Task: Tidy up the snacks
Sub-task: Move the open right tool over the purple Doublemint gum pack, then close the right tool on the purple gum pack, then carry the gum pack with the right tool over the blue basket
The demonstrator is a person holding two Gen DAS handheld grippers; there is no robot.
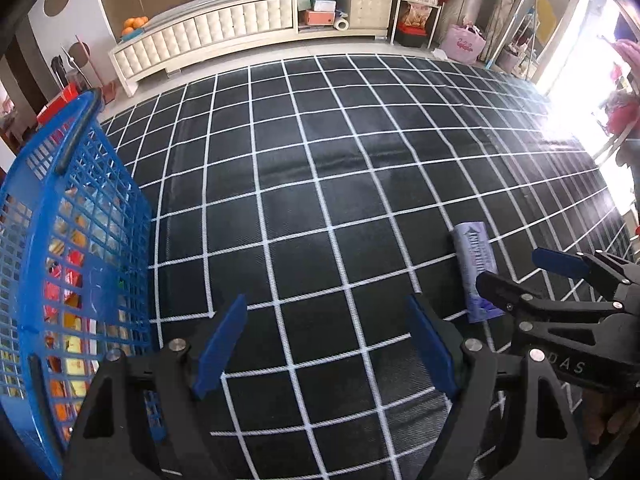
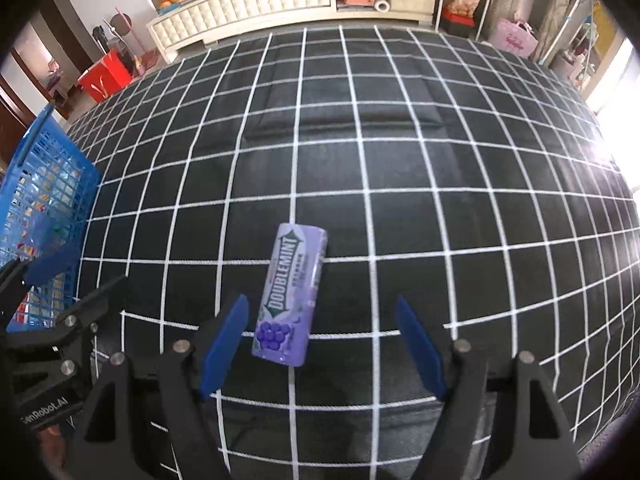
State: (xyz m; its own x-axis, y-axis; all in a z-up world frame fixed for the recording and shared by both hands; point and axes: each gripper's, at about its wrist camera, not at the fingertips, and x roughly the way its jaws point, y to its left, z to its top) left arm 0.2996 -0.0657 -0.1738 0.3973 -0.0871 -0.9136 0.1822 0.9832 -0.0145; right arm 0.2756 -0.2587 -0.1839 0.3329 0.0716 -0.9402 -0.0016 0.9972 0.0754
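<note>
A purple Doublemint gum bottle (image 2: 289, 295) lies on its side on the black grid mat, its near end between the open blue fingers of my right gripper (image 2: 322, 348), touching neither pad. In the left wrist view the same gum bottle (image 1: 476, 268) lies to the right, partly behind the right gripper (image 1: 520, 276). My left gripper (image 1: 326, 346) is open over bare mat with nothing between its fingers. A blue plastic basket (image 1: 76, 216) holding several snack packets stands just left of it; the same blue basket (image 2: 44, 196) sits at the far left in the right wrist view.
The black mat with white grid lines (image 1: 340, 168) covers the floor. A long cream cabinet (image 1: 248, 28) stands along the far wall, with a red box (image 2: 105, 75) and a pink bag (image 1: 466, 45) near the mat's edges. A person's fingers (image 1: 616, 424) hold the right gripper.
</note>
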